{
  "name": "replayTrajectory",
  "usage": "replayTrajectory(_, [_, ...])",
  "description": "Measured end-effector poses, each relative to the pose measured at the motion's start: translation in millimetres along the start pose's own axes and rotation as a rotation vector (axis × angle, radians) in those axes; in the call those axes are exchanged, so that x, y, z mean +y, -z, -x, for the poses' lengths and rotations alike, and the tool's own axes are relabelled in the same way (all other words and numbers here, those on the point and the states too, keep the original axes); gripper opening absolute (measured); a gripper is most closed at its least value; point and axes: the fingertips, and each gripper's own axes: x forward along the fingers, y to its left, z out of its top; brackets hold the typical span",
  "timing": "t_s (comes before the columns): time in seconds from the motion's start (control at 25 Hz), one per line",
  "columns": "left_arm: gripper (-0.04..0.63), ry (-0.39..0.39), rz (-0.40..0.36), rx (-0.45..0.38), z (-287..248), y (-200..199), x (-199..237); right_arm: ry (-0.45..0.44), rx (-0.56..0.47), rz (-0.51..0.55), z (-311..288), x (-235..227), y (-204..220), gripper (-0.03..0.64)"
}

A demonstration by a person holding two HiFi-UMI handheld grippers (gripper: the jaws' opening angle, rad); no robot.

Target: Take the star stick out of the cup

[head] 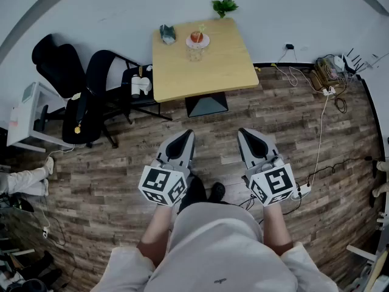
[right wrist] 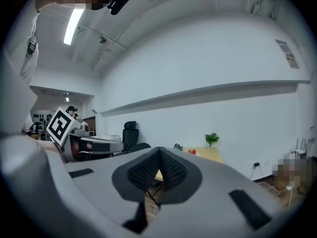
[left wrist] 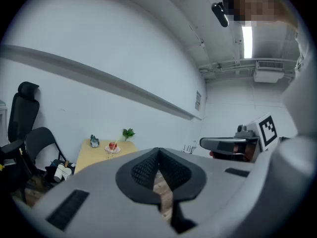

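Left gripper (head: 185, 134) and right gripper (head: 245, 132) are closed on nothing; I should approach the upper-centre table (head: 228, 66), opening one over the cup (head: 194, 55).

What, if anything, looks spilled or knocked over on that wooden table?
Nothing stands out. The glass cup stands upright on the table, next to the apple on its plate, with nothing spilled around them. The only untidy bit is loose cables trailing over the floor at the right.

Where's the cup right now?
In the head view the cup stands on the wooden table by the far wall, toward its left side, just on the near side of the plate holding a red fruit.
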Motion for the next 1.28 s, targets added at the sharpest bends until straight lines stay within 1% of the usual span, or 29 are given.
replayTrajectory(0.12, [0.008, -0.004, -0.011, -0.010, -2, -4, 0, 0.006, -0.004, -0.004, 0, -3, -1, -0.002])
replayTrajectory(0.24, [0.009, -0.008, -0.039, -0.018, -4, -7, -4, 0.000, -0.017, -0.004, 3, -5, -4, -0.002])
replayTrajectory(0.4, [0.009, -0.003, -0.059, -0.017, -7, -10, -13, -0.031, -0.049, -0.068, 8, -7, -9, -0.002])
replayTrajectory(0.68, [0.009, -0.011, -0.122, -0.004, -7, -7, -29, -0.033, -0.048, -0.052, 19, -12, -1, -0.002])
replayTrajectory(0.8, [0.009, -0.018, -0.128, 0.000, -4, -6, -28, -0.031, -0.019, -0.068, 17, -11, 3, -0.002])
replayTrajectory(1.04, [0.011, -0.042, -0.138, 0.004, -3, -4, -24, -0.005, 0.008, -0.053, 13, -16, 9, -0.002])
replayTrajectory(1.28, [0.011, -0.039, -0.123, 0.014, -12, -1, -4, 0.004, 0.026, -0.065, -7, -18, 15, -0.002])
